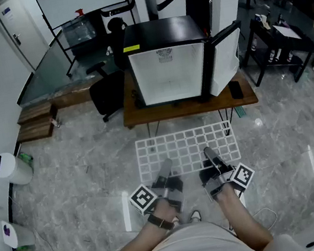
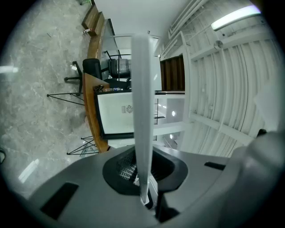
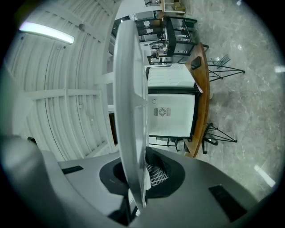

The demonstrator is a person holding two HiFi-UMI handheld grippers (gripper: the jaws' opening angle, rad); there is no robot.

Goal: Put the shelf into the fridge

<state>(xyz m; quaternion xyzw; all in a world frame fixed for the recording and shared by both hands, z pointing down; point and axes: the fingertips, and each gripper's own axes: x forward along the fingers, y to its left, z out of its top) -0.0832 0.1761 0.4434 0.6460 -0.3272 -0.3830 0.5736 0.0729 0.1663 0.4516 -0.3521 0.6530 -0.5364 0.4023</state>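
A white wire grid shelf (image 1: 185, 149) is held level in front of me, above the floor. My left gripper (image 1: 165, 170) is shut on its near edge at the left, and my right gripper (image 1: 210, 155) is shut on the near edge at the right. In each gripper view the shelf runs edge-on up the frame as a pale strip, shelf (image 2: 143, 116) and shelf (image 3: 129, 116). Ahead, a small black fridge (image 1: 166, 60) stands on a wooden table (image 1: 190, 107), its door (image 1: 223, 59) swung open to the right and its white inside showing.
A black office chair (image 1: 106, 92) stands left of the table. A black rack (image 1: 278, 46) is at the right. Wooden steps (image 1: 36, 122) lie at the left by the wall, with a white bin (image 1: 13, 168) nearer me. A dark flat object (image 1: 235, 90) lies on the table's right end.
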